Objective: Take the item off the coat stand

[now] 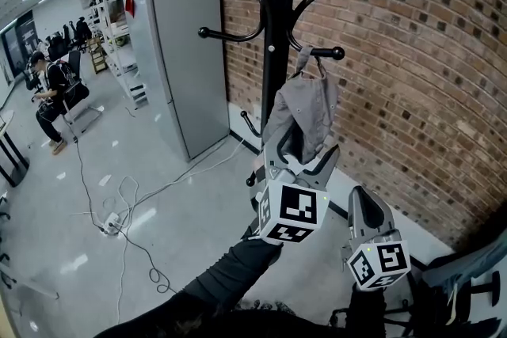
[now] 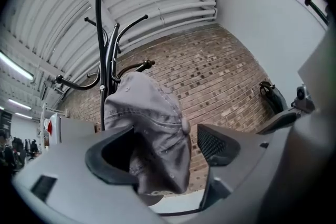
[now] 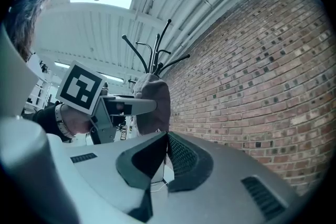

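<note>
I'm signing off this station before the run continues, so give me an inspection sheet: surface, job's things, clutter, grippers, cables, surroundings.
Surface: smooth, shiny grey floor.
Job's things: grey cap hangs on a hook of the black coat stand, not yet lifted off.
Clutter: nothing seen on the stand's other hooks.
Grippers: left gripper open, cap between its jaws, one pad clear of it; right gripper shut, empty, lower and to the right.
Cables: white cable runs across the floor to a power strip.
Surroundings: brick wall behind the stand, grey cabinet beside it, shelving and a seated person farther off.
</note>
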Demonstrator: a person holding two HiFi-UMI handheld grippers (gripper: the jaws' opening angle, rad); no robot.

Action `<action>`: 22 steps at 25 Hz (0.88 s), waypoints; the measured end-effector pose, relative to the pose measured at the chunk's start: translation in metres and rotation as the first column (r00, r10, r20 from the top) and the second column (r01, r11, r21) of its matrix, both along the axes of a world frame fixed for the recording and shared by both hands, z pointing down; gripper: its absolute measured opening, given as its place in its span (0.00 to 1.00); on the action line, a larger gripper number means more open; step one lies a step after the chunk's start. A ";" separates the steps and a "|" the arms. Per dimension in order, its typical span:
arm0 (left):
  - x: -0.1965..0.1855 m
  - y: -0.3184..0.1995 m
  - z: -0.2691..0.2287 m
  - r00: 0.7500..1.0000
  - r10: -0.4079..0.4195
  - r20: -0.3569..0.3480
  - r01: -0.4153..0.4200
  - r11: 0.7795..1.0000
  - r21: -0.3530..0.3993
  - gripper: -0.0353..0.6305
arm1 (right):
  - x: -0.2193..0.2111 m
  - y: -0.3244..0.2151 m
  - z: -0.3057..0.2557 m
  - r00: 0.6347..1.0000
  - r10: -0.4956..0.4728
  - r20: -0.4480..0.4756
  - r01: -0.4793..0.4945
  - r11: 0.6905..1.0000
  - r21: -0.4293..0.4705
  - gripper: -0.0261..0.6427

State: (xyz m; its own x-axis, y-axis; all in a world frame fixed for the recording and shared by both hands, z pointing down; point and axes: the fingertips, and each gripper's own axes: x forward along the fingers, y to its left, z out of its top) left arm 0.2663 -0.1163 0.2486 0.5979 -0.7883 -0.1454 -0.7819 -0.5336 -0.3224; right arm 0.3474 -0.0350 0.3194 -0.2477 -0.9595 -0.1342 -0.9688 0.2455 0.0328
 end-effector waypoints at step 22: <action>-0.024 0.010 -0.052 1.000 0.009 -0.026 -0.005 0.989 0.150 0.08 | -0.007 -0.003 0.002 1.000 0.011 0.016 -0.011 1.000 -0.004 0.06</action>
State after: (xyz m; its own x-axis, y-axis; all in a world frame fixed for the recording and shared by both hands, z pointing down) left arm 0.2421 -0.1061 0.1970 0.5979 -0.7518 -0.2780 -0.7876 -0.4865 -0.3782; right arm 0.3405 -0.0382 0.3213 -0.2352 -0.9625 -0.1349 -0.9718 0.2352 0.0161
